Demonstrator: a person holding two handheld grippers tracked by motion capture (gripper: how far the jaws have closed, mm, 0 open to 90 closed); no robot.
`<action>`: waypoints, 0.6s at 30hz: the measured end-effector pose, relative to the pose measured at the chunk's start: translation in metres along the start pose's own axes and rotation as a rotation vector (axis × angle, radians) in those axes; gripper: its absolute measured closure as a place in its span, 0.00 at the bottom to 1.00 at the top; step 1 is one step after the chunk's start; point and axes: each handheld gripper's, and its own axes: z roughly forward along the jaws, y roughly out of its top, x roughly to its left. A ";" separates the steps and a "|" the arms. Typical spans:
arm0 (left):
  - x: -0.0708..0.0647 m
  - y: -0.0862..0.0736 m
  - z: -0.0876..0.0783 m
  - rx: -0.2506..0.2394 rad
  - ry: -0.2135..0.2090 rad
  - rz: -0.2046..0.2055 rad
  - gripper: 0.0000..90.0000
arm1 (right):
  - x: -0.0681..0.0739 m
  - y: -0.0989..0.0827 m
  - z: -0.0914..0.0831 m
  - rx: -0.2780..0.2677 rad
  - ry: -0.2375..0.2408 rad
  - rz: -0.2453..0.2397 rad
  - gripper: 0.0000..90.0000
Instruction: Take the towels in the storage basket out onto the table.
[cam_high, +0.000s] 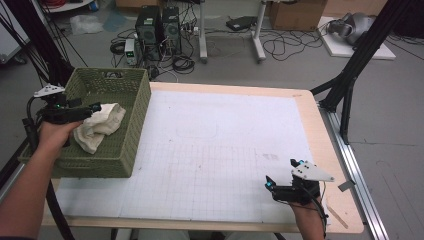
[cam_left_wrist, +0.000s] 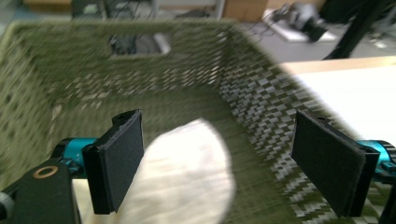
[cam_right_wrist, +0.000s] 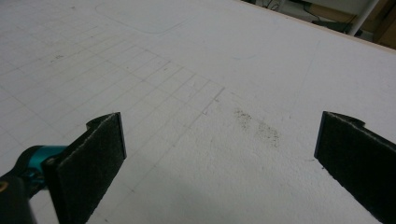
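- Left gripper (cam_left_wrist: 217, 163) over basket interior, jaws spread wide, nothing pinched between pads; blur in left gripper view hints at motion, direction not readable.
- Directly below and between jaws: white cloth (cam_left_wrist: 187, 177), bunched, lying inside green woven basket (cam_left_wrist: 261, 102). In high view, cloth (cam_high: 102, 125) lies against basket's right wall, just ahead of jaw tips (cam_high: 95, 107).
- Judged reason for pose: wide jaws centred over cloth suit either a fresh release into basket or a pending grab; which one cannot be told.
- Basket (cam_high: 135, 145) at table's left edge, close to left hand (cam_high: 52, 137), short reach for that arm.
- Right gripper (cam_right_wrist: 219, 163) likewise gaping, empty, low over bare gridded white mat (cam_right_wrist: 187, 70); faint dark smudge (cam_right_wrist: 257, 128) ahead of jaws.
- Right gripper (cam_high: 280, 180) well apart from basket, near table's front right; judged parked out of the way, idle.
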 end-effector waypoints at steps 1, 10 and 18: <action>0.003 -0.001 0.003 0.015 0.011 -0.006 0.20 | 0.000 0.000 0.000 0.000 0.000 0.000 0.01; 0.015 -0.019 0.027 0.193 0.094 -0.008 0.24 | 0.001 -0.003 -0.003 0.005 -0.007 0.000 0.01; 0.021 -0.029 0.042 0.379 0.151 -0.009 0.24 | 0.002 -0.004 -0.003 0.017 -0.007 0.000 0.01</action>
